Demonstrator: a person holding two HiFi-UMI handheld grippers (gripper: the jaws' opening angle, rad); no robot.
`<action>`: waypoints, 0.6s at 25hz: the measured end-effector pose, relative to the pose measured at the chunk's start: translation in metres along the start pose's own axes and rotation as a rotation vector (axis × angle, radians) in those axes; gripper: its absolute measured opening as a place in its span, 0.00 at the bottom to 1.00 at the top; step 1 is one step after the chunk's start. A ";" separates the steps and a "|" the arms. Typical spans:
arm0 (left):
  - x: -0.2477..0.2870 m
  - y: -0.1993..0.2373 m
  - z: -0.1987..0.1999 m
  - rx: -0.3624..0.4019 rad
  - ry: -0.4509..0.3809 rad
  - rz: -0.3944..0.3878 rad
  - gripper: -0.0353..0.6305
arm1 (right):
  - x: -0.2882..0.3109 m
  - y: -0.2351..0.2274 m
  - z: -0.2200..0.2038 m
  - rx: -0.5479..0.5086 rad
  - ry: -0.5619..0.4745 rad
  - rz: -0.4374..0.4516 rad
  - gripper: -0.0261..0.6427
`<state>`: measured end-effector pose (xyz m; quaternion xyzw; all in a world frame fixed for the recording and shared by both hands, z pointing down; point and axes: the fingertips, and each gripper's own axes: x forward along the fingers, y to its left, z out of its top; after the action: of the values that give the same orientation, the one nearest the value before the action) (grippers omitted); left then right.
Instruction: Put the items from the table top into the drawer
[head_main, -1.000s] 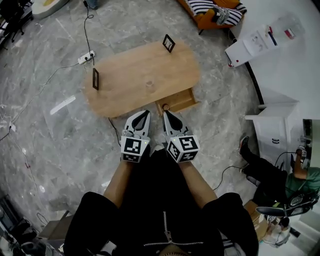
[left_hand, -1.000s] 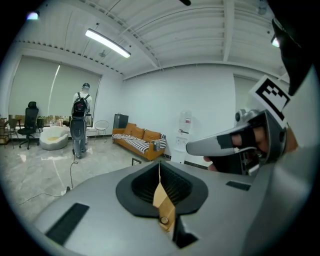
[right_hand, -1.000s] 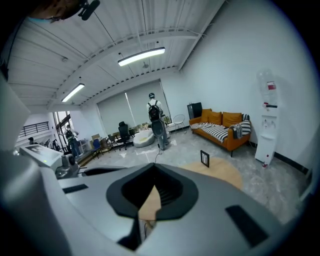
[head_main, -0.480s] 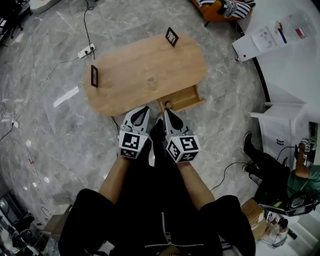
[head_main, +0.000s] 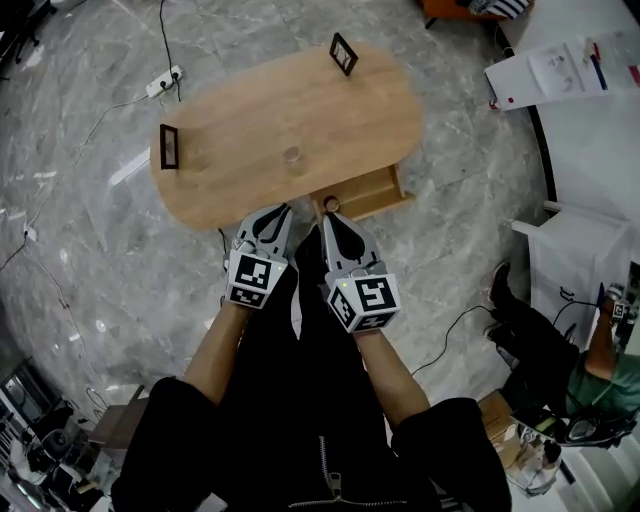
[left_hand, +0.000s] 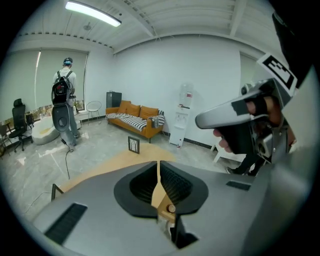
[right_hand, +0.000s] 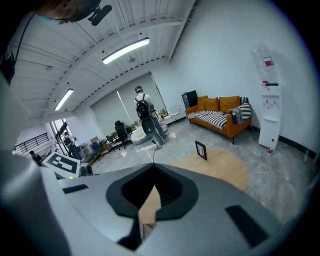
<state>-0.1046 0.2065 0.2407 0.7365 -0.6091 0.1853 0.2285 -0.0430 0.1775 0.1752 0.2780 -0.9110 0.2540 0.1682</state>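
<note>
**A:** Where were the things for the drawer seen?

**B:** All were seen on the table (head_main: 250, 115), an oval wooden top whose long axis ran from lower left to upper right in the head view. A small glass (head_main: 291, 156) was stood upright near the table's middle. One picture frame (head_main: 168, 147) was set upright at the table's left end. A second frame (head_main: 343, 53) was set at the table's far edge, toward its right end.

**A:** And the drawer?

**B:** The drawer (head_main: 368, 192) was found pulled out from the table's near side, toward the right end. Its long axis was laid along the table's edge. A round, knob-like piece (head_main: 331, 204) was seen at its left end.

**A:** How were the grippers held?

**B:** Both were pointed side by side at the table's near edge. The left gripper (head_main: 275, 216) was closed tight, tips met, with nothing caught between them. The right gripper (head_main: 333, 222) was likewise drawn together and empty. Its tip was placed just beside the knob-like piece, and whether it touched could not be judged.
</note>
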 end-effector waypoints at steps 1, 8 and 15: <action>0.009 0.000 -0.003 -0.005 0.012 0.001 0.08 | 0.002 -0.009 -0.002 0.002 0.011 -0.002 0.05; 0.065 0.013 -0.051 -0.015 0.119 0.021 0.08 | 0.028 -0.061 -0.040 0.051 0.093 -0.025 0.05; 0.121 0.040 -0.112 0.012 0.204 -0.012 0.17 | 0.067 -0.104 -0.058 0.082 0.093 -0.064 0.05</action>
<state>-0.1204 0.1657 0.4045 0.7188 -0.5770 0.2618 0.2861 -0.0248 0.1072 0.2909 0.3014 -0.8818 0.2982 0.2068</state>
